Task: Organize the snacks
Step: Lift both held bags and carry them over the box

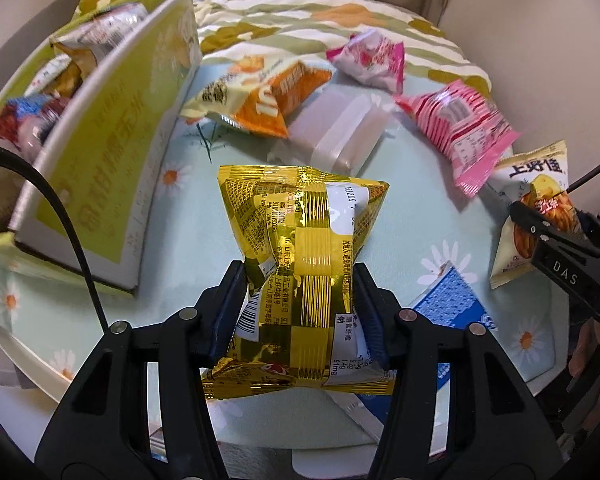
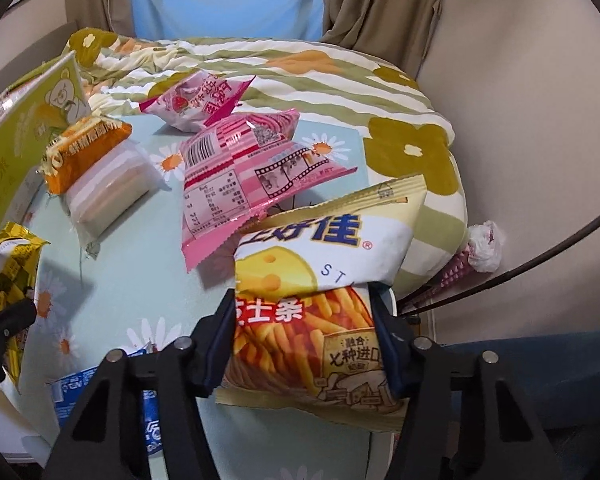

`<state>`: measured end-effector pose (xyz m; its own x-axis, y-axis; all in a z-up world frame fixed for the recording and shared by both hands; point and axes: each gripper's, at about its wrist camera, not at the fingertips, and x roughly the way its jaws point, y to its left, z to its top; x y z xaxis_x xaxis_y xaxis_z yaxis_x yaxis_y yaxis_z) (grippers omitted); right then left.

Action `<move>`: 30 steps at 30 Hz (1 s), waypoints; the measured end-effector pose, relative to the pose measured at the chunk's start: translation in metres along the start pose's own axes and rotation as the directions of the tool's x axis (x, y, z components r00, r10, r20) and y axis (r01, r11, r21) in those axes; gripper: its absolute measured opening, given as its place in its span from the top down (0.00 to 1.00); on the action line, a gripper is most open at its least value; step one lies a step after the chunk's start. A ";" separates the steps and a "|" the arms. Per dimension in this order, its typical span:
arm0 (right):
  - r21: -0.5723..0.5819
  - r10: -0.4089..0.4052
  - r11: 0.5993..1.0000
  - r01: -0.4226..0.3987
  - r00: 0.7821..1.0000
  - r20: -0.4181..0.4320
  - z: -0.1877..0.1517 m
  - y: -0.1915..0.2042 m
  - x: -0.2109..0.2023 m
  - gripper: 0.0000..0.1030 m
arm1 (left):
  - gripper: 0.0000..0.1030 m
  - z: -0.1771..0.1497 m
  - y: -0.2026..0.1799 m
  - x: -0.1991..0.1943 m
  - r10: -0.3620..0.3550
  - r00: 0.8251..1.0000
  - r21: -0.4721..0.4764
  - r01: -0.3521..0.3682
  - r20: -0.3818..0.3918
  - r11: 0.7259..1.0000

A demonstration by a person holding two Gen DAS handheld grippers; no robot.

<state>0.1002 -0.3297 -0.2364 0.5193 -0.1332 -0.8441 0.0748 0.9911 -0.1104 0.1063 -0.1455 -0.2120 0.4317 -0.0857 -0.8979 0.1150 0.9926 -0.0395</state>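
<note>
My left gripper point(image 1: 300, 300) is shut on a gold foil snack bag point(image 1: 300, 240), held above the table to the right of the green cardboard box point(image 1: 112, 152), which holds several snack packs. My right gripper point(image 2: 304, 328) is shut on a white cheese-stick bag point(image 2: 320, 280) at the table's right edge; that bag also shows in the left wrist view point(image 1: 536, 208). The gold bag shows at the left of the right wrist view point(image 2: 8, 264).
On the daisy-print table point(image 2: 140, 272) lie an orange snack pack point(image 1: 268, 96), a clear-wrapped pale block point(image 1: 336, 128), a pink striped bag point(image 1: 456, 124), a pink strawberry bag point(image 1: 372, 60) and a blue-white pack point(image 1: 448, 300). A flowered quilt point(image 2: 340, 80) lies behind.
</note>
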 end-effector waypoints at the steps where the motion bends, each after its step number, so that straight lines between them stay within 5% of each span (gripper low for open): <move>1: 0.003 -0.001 1.000 0.001 1.000 0.004 0.000 0.000 -0.004 0.47 | 0.52 0.000 0.000 -0.005 -0.003 1.000 0.002 0.003 0.007 1.000; 15: 0.063 0.053 0.996 -0.062 0.989 0.140 0.024 -0.001 -0.098 0.47 | 0.52 0.035 0.025 -0.115 -0.071 0.979 0.015 0.069 0.193 0.997; 22: 0.023 0.209 0.974 -0.224 0.941 0.265 0.074 0.044 -0.148 0.47 | 0.52 0.069 0.076 -0.158 -0.021 0.951 -0.019 0.028 0.307 0.999; 30: -0.064 0.360 0.932 -0.358 0.883 0.302 0.126 0.127 -0.168 0.47 | 0.52 0.099 0.174 -0.169 0.065 0.941 -0.126 -0.025 0.332 0.992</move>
<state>0.1294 -0.1823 -0.0426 0.7427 0.2370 -0.6262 -0.1702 0.9714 0.1658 0.1421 0.0332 -0.0233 0.7111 -0.0444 -0.7017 -0.0090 0.9973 -0.0723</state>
